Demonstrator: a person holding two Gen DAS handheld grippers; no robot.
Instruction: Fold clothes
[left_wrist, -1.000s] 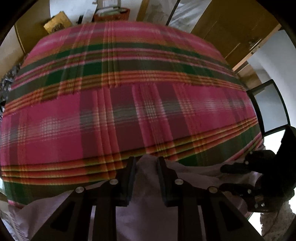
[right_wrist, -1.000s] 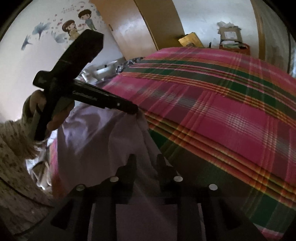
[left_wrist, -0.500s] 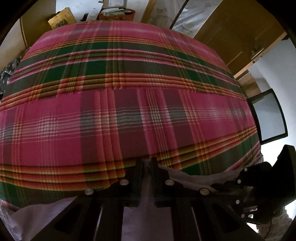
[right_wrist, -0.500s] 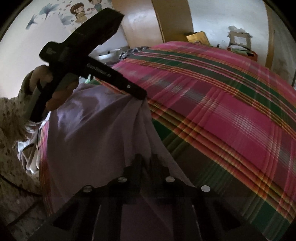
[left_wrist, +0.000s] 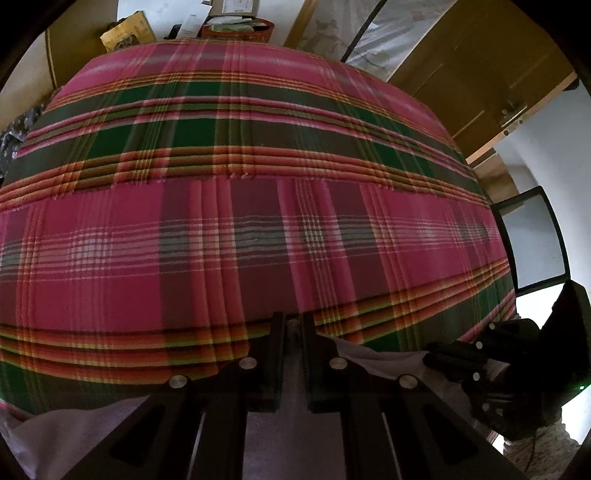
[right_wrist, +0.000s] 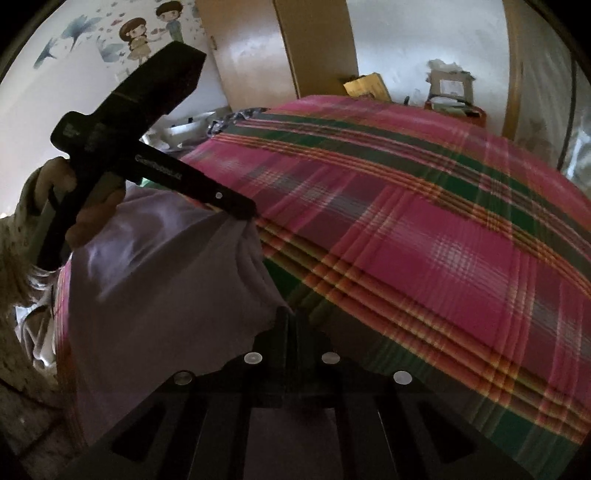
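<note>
A pale lilac garment (right_wrist: 166, 288) lies bunched at the near edge of a bed spread with a pink and green plaid blanket (left_wrist: 258, 240). My left gripper (left_wrist: 293, 319) is shut on a fold of the garment (left_wrist: 291, 443), with cloth pinched between its fingers. From the right wrist view, the left gripper (right_wrist: 251, 212) holds the garment's far corner, and a person's hand (right_wrist: 92, 218) grips its handle. My right gripper (right_wrist: 291, 314) is shut on the garment's nearer edge. It also shows low at the right of the left wrist view, as the right gripper (left_wrist: 430, 354).
At the bed's far end stand a cardboard box (left_wrist: 127, 35) and a red basket (left_wrist: 236, 31). A wooden wardrobe (left_wrist: 480, 74) and a dark-framed screen (left_wrist: 532, 240) are on the right. A door (right_wrist: 314, 48) and a wall with cartoon stickers (right_wrist: 147, 33) lie behind the bed.
Both grippers stood open around the garment's edge a second ago; both have since closed on the cloth. The hands have hardly shifted.
</note>
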